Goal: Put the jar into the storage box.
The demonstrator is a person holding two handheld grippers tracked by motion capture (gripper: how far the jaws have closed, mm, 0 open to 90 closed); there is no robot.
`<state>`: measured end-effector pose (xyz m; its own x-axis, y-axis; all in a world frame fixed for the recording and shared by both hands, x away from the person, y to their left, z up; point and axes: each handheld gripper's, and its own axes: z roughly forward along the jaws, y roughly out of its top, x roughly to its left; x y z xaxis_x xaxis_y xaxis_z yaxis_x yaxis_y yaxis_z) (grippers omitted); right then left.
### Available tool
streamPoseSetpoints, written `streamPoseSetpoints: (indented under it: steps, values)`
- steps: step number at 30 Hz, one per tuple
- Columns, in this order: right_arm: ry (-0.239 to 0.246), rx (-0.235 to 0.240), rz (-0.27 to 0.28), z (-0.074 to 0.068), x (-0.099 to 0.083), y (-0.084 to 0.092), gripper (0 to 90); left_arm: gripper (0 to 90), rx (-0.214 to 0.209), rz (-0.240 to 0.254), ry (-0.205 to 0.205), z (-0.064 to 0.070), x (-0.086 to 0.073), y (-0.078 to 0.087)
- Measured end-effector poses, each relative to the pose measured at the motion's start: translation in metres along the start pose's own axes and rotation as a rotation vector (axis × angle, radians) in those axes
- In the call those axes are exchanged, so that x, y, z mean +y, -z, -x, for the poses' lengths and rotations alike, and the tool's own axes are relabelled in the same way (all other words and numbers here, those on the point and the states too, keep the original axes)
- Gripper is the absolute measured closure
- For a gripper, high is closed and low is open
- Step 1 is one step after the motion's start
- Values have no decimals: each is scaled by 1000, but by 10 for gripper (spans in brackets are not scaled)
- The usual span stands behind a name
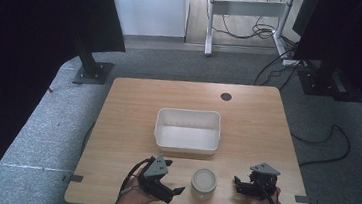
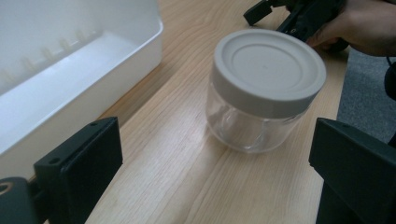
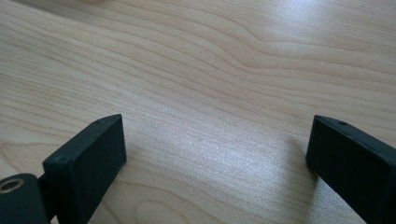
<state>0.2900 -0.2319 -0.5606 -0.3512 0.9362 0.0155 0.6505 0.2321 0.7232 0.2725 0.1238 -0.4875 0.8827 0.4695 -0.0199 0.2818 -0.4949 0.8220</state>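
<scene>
Near the front edge of the wooden table [image 1: 126,127] stands a small clear jar [image 1: 204,183] with a pale screw lid [image 2: 268,69], upright and seemingly empty, roughly midway between the two grippers. Just to its left, in the high view, the left gripper [image 1: 173,191] lies low over the wood with its jaws spread wide and aimed at the jar; in the left gripper view the jar sits ahead of the jaws and toward the right one, touching neither. On the jar's other side the right gripper [image 1: 237,184] rests near the table, jaws likewise wide apart with nothing but bare wood grain between them, well clear of the jar. Behind the jar, toward the middle of the table, sits a white rectangular bin [image 1: 186,142], open-topped and empty. Farther back, a dark round hole [image 1: 226,97] marks the tabletop near its far edge.
</scene>
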Motion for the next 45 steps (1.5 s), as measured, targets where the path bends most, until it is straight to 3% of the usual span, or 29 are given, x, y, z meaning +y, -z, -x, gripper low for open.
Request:
streamPoseSetpoints:
  steps: [15,45]
  values:
    - [1,0,1,0,0,0,44,15,-46,-2,-17,15,11,-25]
    - [0,1,0,0,0,0,43,21,-41,-78,-48,31,13,-77]
